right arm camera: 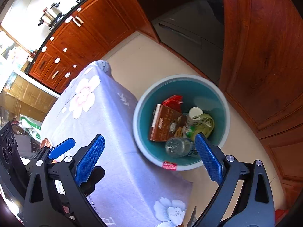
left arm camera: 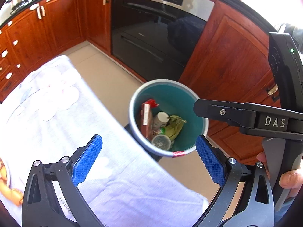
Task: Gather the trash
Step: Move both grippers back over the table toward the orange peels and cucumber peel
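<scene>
Hovering above the teal bin (left arm camera: pixel 197 102), lower centre of the left wrist view, left claw (left arm camera: pixel 149 158) spread wide and empty, blue pads (left arm camera: pixel 88 158) well apart with nothing between them. Right claw (right arm camera: pixel 149 158) likewise released and holding nothing, its jaws framing the bin's (right arm camera: pixel 223 102) near rim in the right wrist view. Already lying inside: a brown box (right arm camera: pixel 166 123), a red wrapper (right arm camera: pixel 173 100), a white paper cup (right arm camera: pixel 195 113), a crumpled green bag (right arm camera: pixel 206 123) and a clear plastic bottle (right arm camera: pixel 178 146). Standing on the floor just beside the cloth-covered surface (right arm camera: pixel 106 113), left of centre. Judging from empty claws over a part-filled bin: a drop just finished, collection step between pieces. Calling next for a swing back toward the surface and a search for remaining litter; none plainly visible on the flowered cloth, only something orange (left arm camera: pixel 7 189) at the lower left edge, too cropped to name.
</scene>
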